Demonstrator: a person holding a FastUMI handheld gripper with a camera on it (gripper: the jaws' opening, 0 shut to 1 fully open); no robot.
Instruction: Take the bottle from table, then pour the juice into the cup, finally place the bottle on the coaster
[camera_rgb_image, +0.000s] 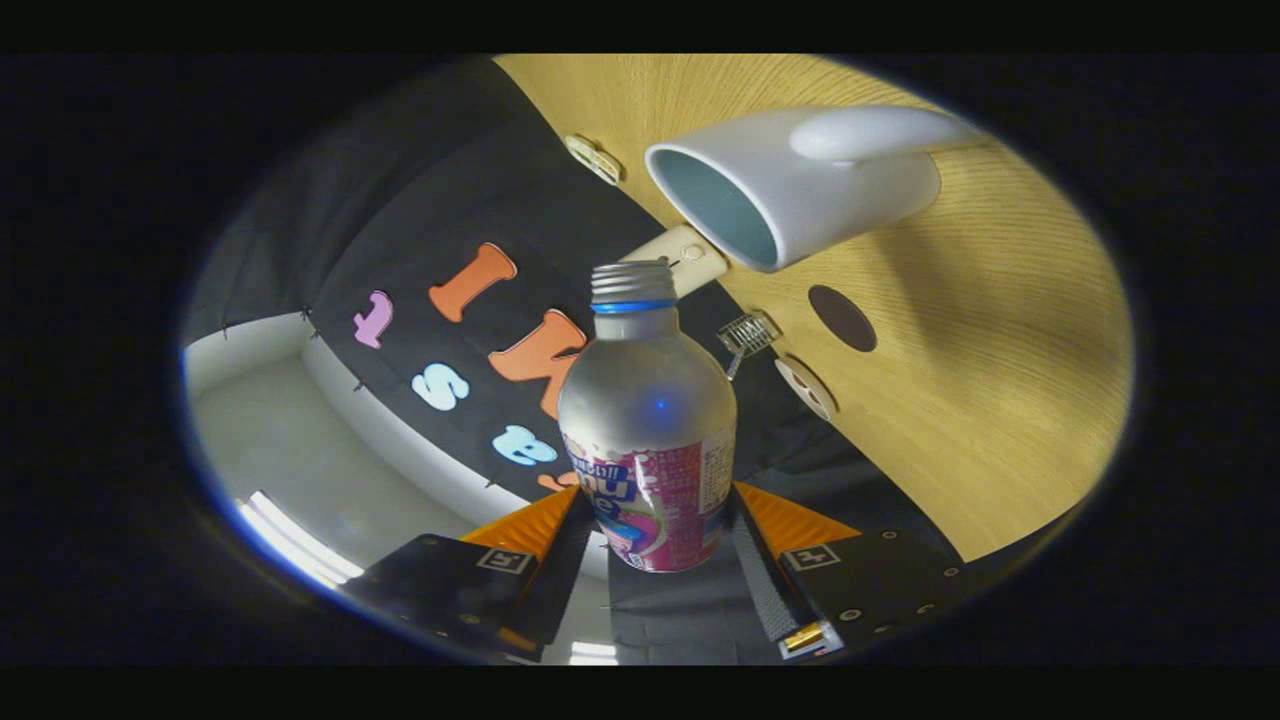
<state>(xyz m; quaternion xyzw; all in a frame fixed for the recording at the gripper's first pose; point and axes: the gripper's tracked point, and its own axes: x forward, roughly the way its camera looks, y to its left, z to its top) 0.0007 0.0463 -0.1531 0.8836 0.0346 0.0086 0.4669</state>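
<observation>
Gripper view: the hand-held gripper (655, 545) is clamped on the silver, pink-labelled uncapped metal bottle (648, 420), both fingers pressing its sides; it is tilted, mouth just short of the white ceramic cup (800, 185) on the wooden counter (1000, 350); pickup done, pouring under way by my judgement, coaster placement left.

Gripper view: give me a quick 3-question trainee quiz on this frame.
1. True or false: the tool has both fingers pressed on the bottle.
2. The bottle's uncapped mouth points toward: A) the cup B) the dark round coaster C) the wire clip.
3. Fill in: the cup stands on the wooden ____.

Key: 1 true; 2 A; 3 table.
</observation>
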